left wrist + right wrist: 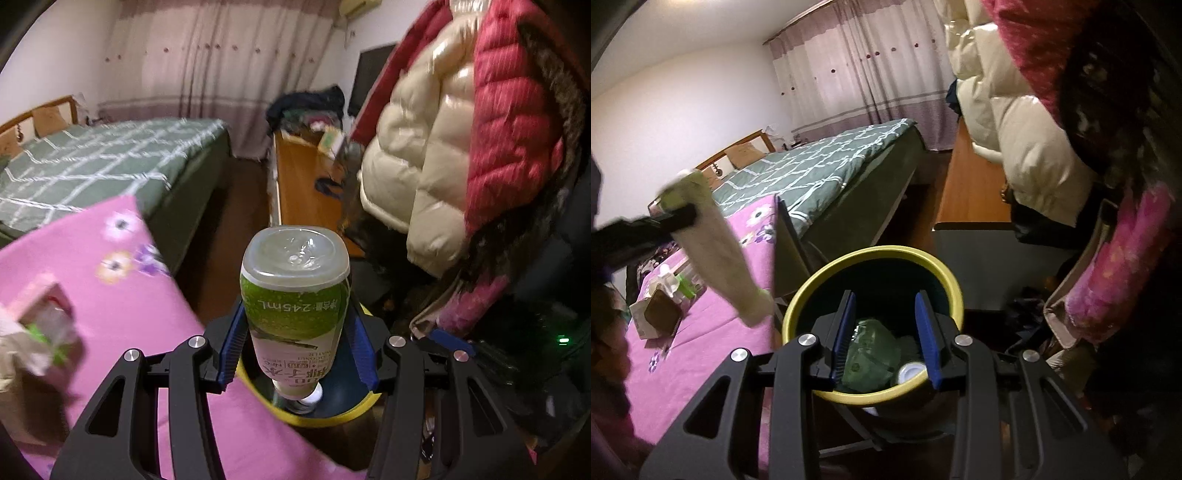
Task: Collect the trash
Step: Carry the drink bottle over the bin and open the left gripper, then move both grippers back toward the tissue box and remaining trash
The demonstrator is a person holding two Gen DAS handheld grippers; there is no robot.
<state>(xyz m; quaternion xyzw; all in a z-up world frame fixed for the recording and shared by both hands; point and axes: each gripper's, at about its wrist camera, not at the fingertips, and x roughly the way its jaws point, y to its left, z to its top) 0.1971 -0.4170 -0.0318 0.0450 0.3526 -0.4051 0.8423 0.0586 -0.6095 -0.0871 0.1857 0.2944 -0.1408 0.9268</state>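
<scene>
beside the bed (110, 162), the left tool (295, 350) grips a bottle (295, 295), cap down over the bin (332, 413).

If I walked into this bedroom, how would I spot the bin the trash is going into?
Find the bed with the green checked cover, then the table with the pink flowered cloth at its foot. The bin stands on the floor against that table's corner. It is round with a dark inside, and its bright yellow rim sets it apart from everything around it.
</scene>
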